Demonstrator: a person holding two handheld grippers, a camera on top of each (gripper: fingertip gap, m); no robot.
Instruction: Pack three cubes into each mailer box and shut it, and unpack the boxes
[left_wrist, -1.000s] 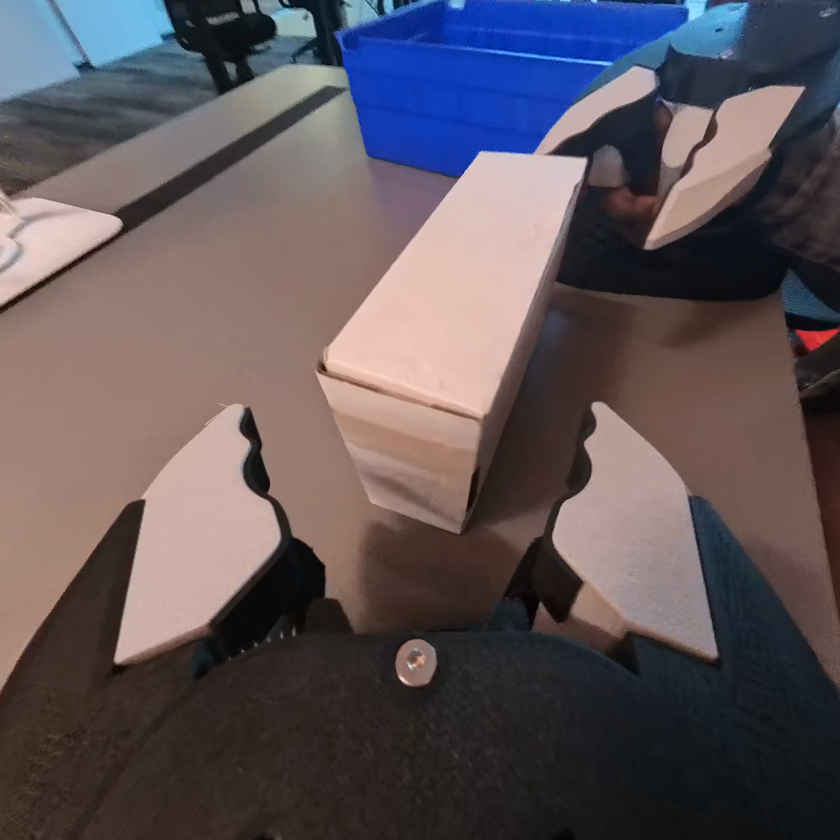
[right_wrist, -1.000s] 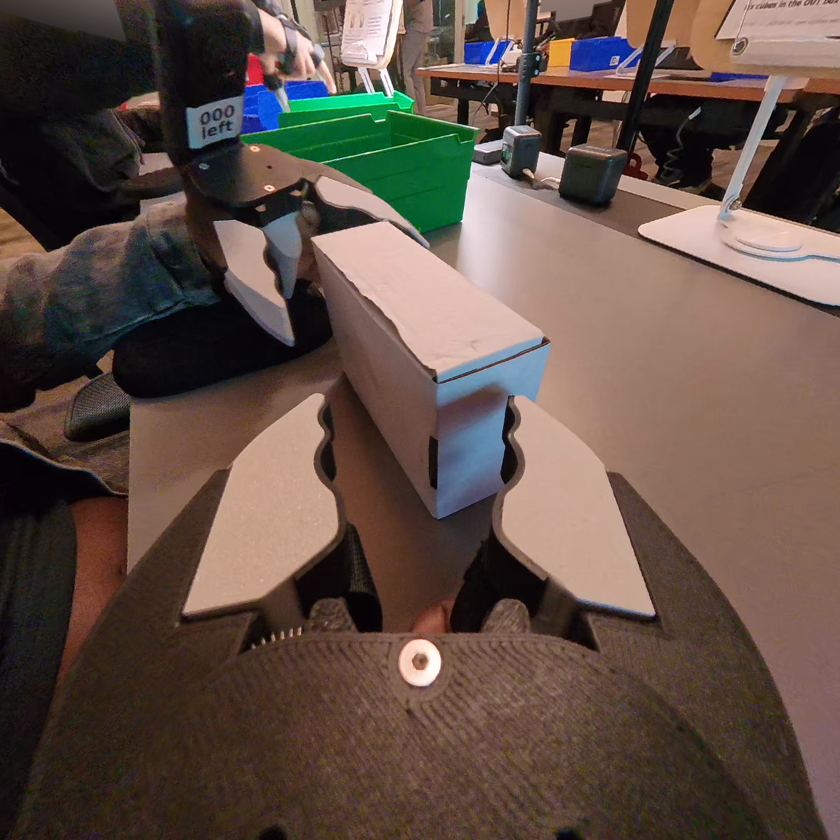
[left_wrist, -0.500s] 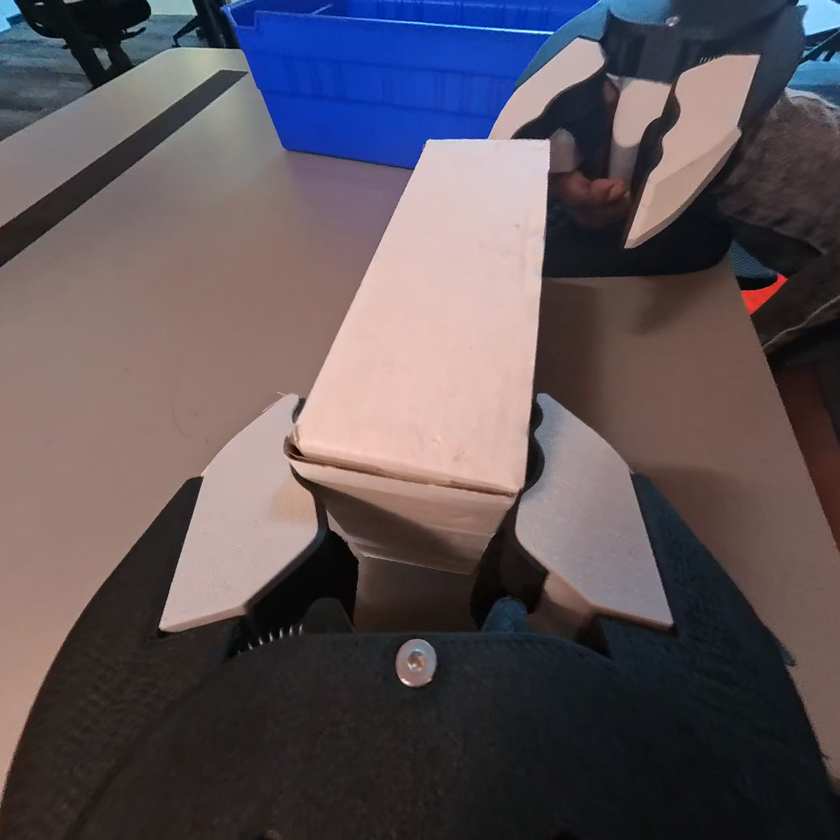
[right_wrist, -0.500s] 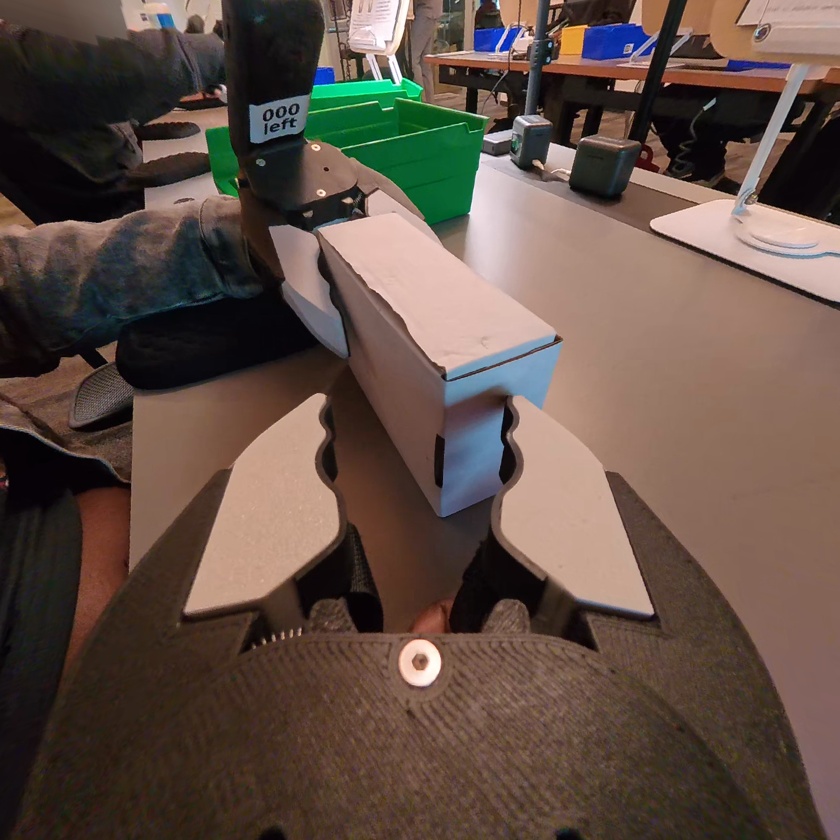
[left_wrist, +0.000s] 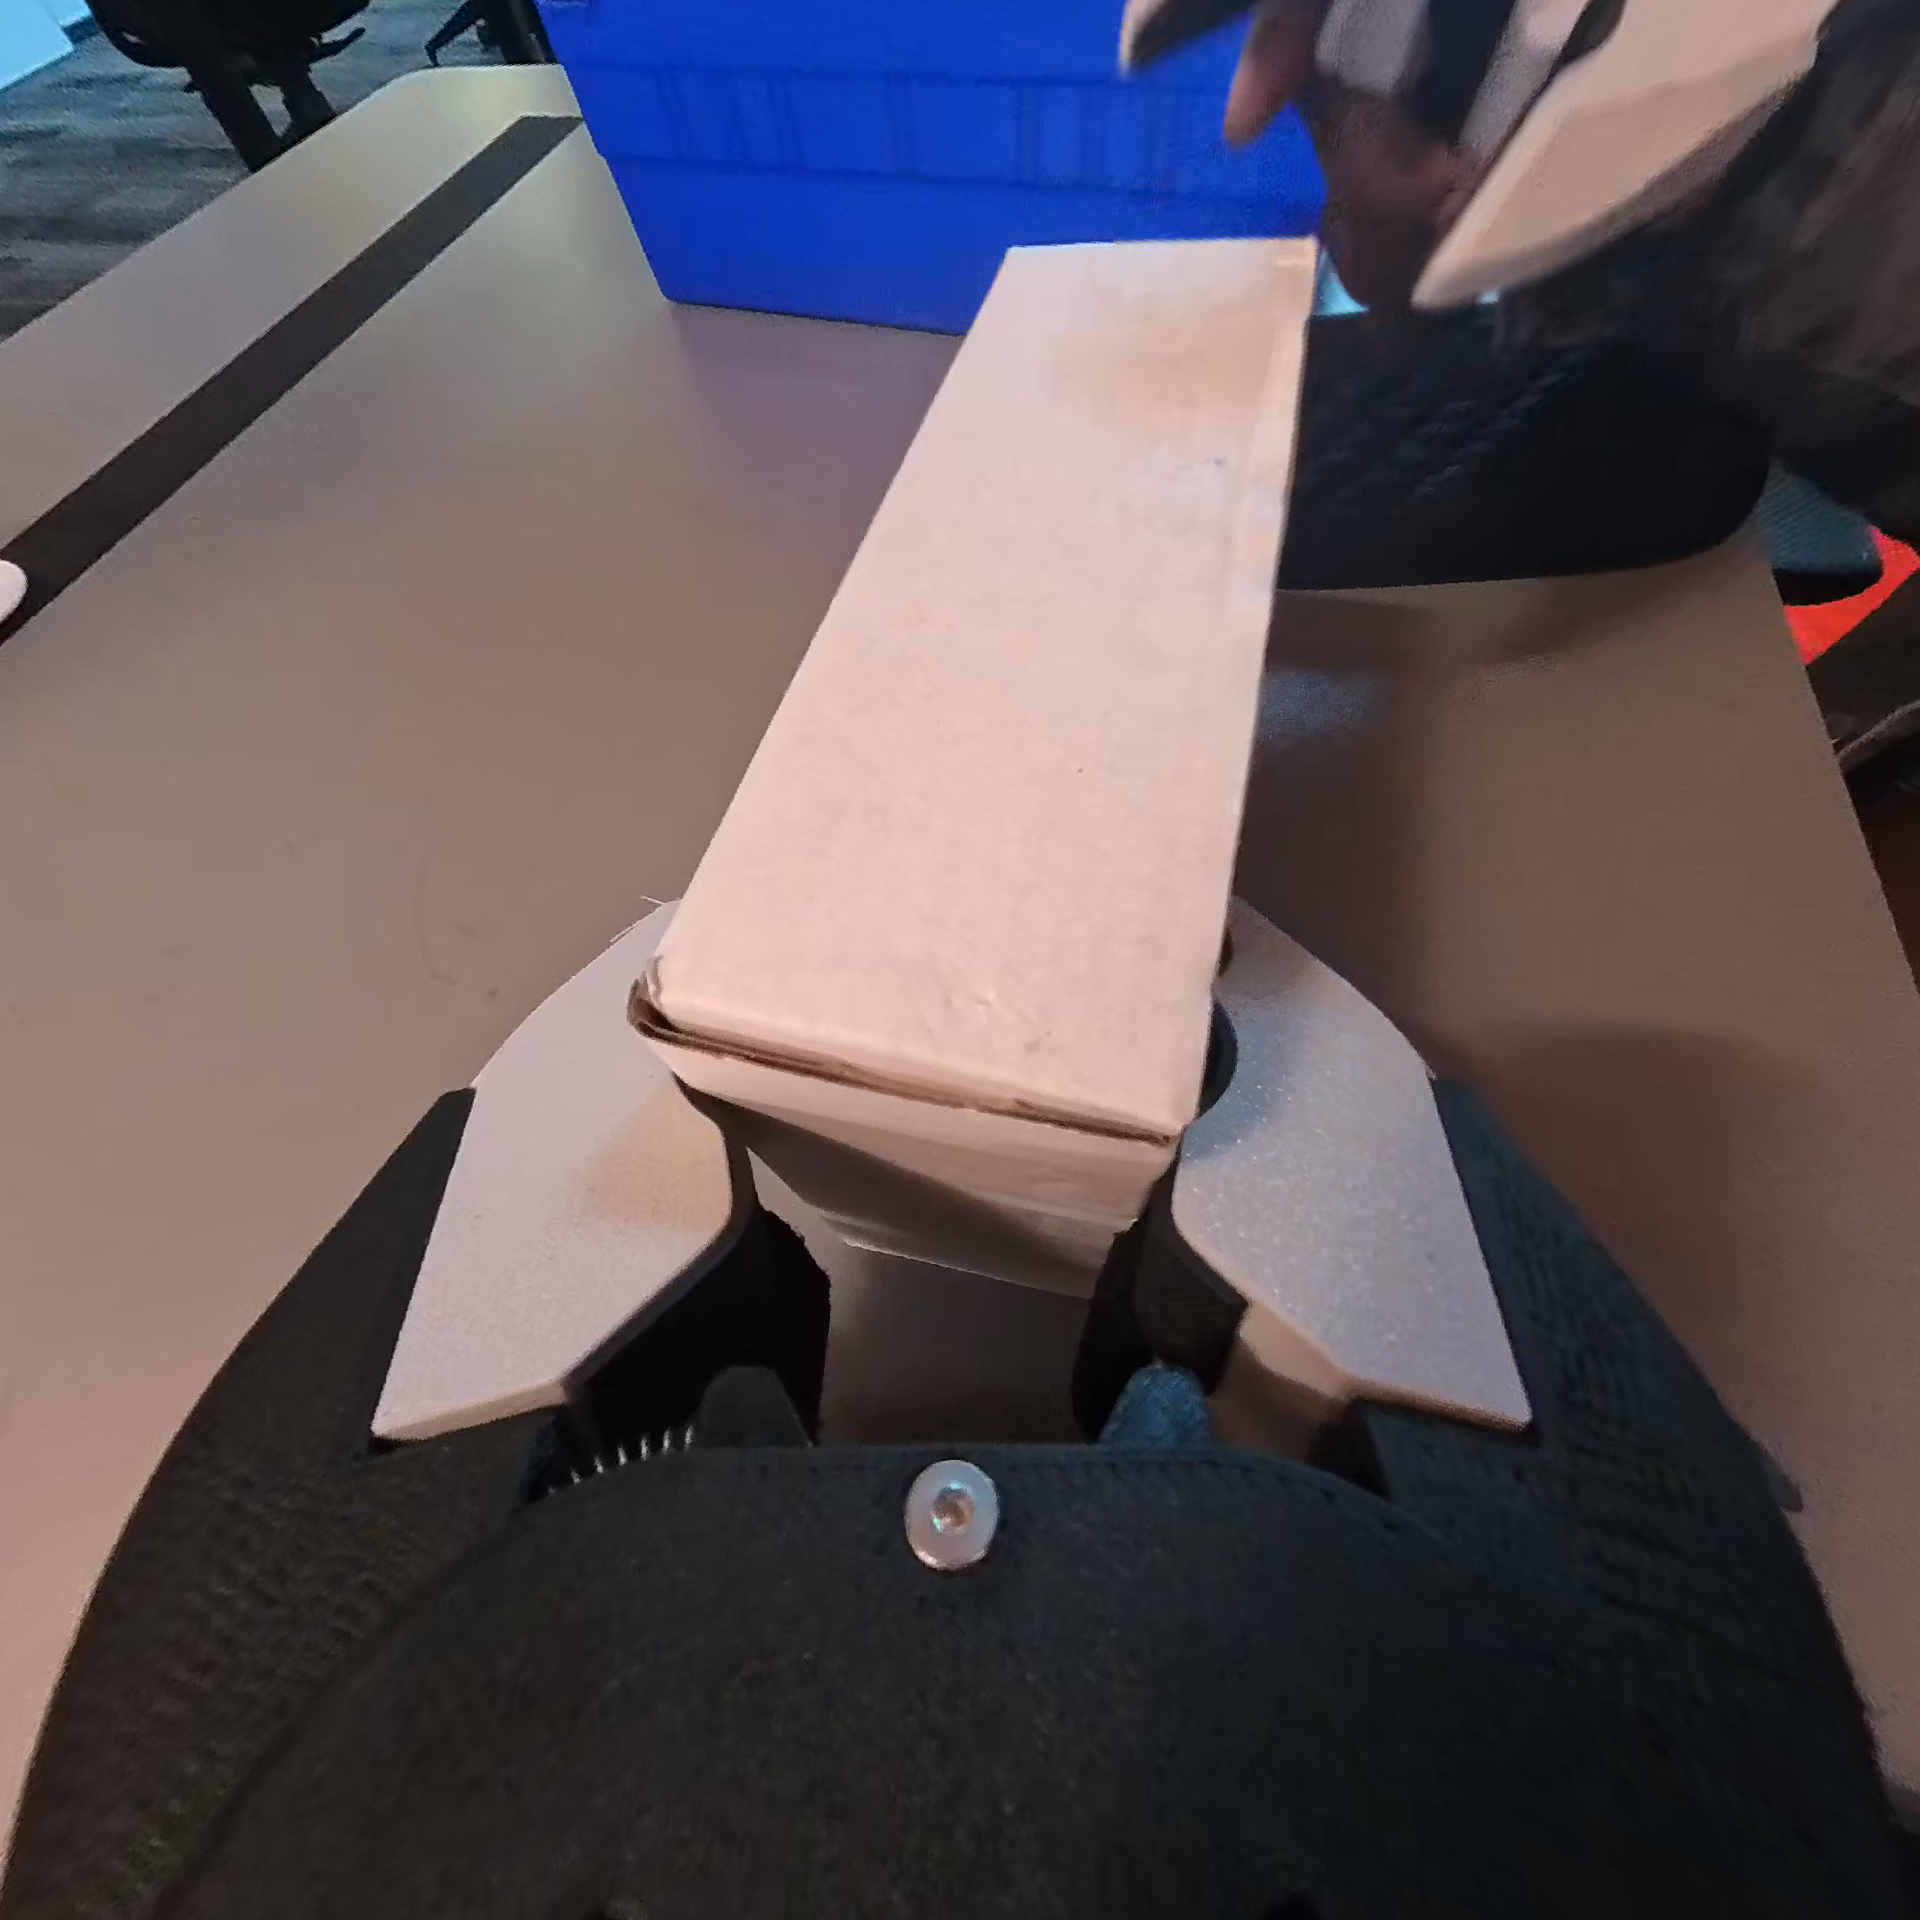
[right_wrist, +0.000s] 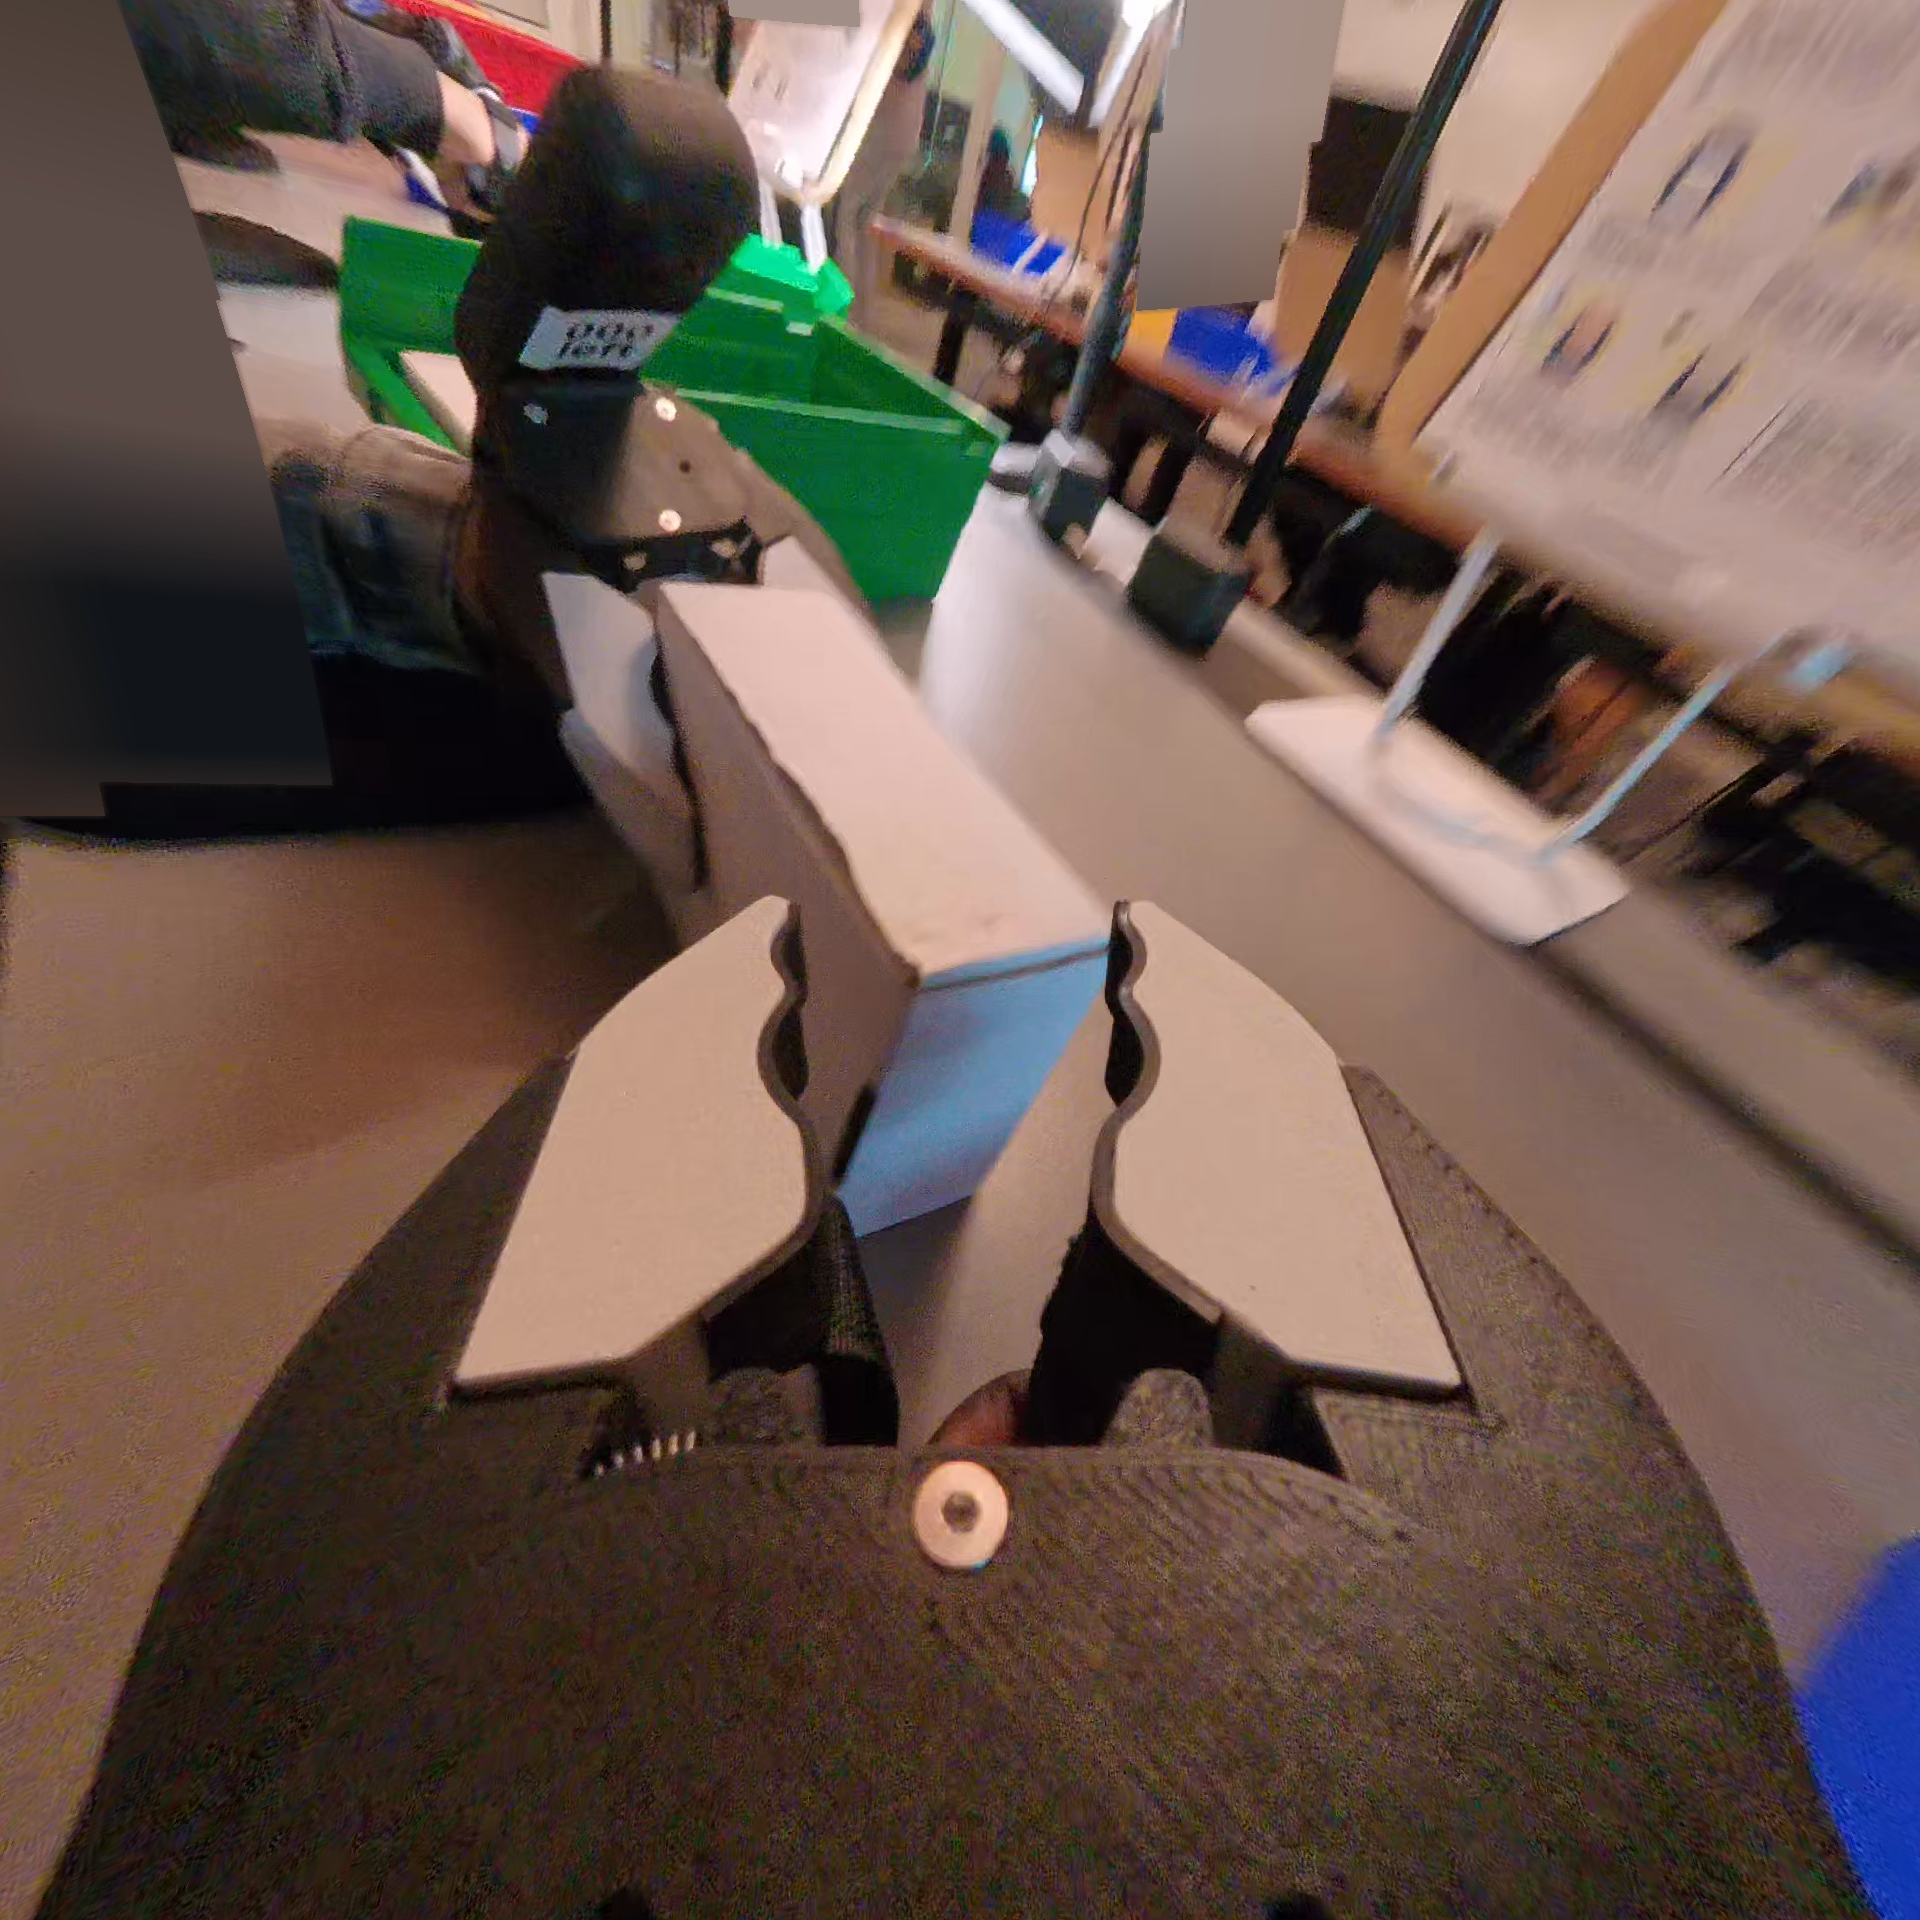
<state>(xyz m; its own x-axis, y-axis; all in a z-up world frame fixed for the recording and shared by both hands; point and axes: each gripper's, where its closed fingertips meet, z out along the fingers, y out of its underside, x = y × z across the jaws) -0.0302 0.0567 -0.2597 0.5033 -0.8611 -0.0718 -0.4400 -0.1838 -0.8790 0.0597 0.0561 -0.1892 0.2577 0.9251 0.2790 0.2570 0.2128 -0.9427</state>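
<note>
The long white mailer box (left_wrist: 1018, 665) lies shut near the bench (left_wrist: 364, 644) edge closest to the person, one end clamped between the left gripper (left_wrist: 935, 1049) fingers. The right gripper (right_wrist: 951, 1023) gapes around the other end corner, not pinching. Thin card looks light but crushable; grip the short ends, gently.

One white mailer box (left_wrist: 997, 675) sits on one grey table (left_wrist: 364, 623), with two grippers, one blue bin (left_wrist: 883, 156) and one green bin (right_wrist: 831, 436).
</note>
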